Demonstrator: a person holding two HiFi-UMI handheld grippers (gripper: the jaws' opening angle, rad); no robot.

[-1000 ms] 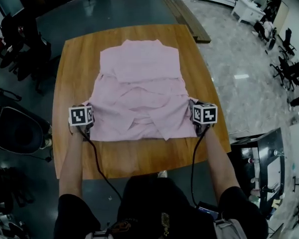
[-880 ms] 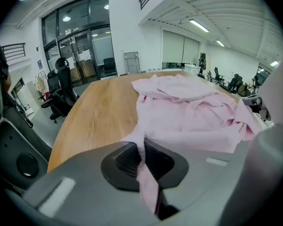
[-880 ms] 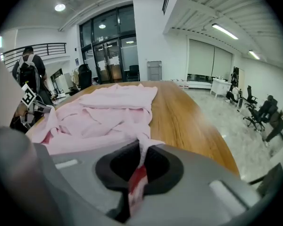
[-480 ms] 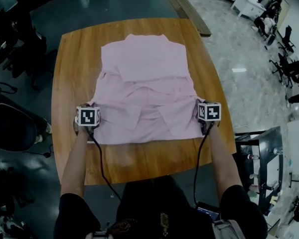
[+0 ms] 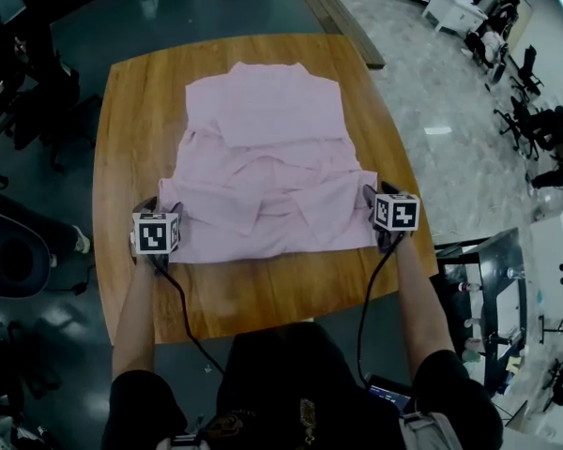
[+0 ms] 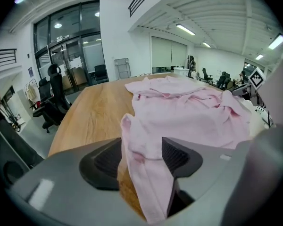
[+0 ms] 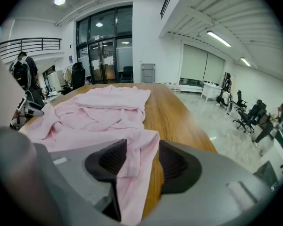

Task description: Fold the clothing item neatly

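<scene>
1. The pink shirt (image 5: pixel 267 172) lies partly folded on the wooden table (image 5: pixel 122 148), with its near edge towards the person.
2. The left gripper (image 6: pixel 140 157) has just been opening its jaws. They stand apart, and the shirt's near-left corner lies loose between them.
3. The right gripper (image 7: pixel 142 160) has also just been opening. Its jaws are apart, with the near-right corner draped between them.
4. Around the table are office chairs (image 6: pixel 54 98), glass doors (image 7: pixel 104 55) and long wooden boards (image 5: pixel 342 26) on the floor beyond.

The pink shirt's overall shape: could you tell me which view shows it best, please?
The head view: it looks down on the whole pink shirt spread on the table. Each gripper view shows only a near corner and foreshortened cloth beyond.
</scene>
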